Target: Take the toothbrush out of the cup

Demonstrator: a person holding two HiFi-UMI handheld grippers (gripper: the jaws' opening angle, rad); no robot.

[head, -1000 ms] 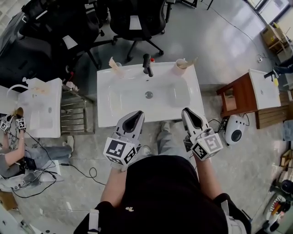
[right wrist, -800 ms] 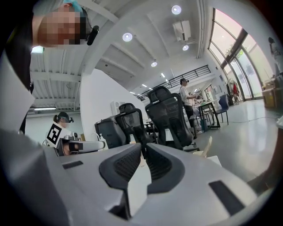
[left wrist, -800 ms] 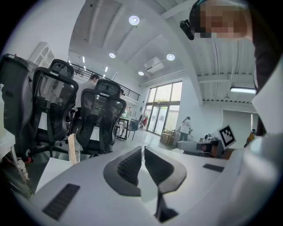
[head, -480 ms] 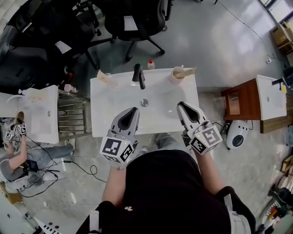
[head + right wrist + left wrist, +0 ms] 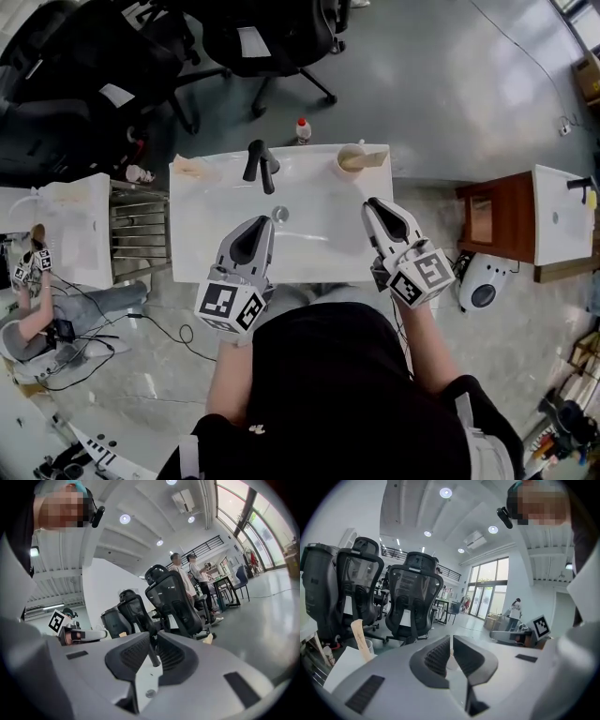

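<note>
jaws of the left gripper (image 5: 265,225) and right gripper (image 5: 373,204) are together, empty, over the sink's (image 5: 319,225) near half. the toothbrush (image 5: 370,159) lies in the cup (image 5: 341,169) at the sink's upper right corner. approach stage, seemingly; next the right jaws must part and reach it.

No text or number is legible; the only signs are coded black-and-white square markers (image 5: 225,302) on the left gripper (image 5: 265,220) and right gripper (image 5: 371,202), lower centre of the head view.
</note>
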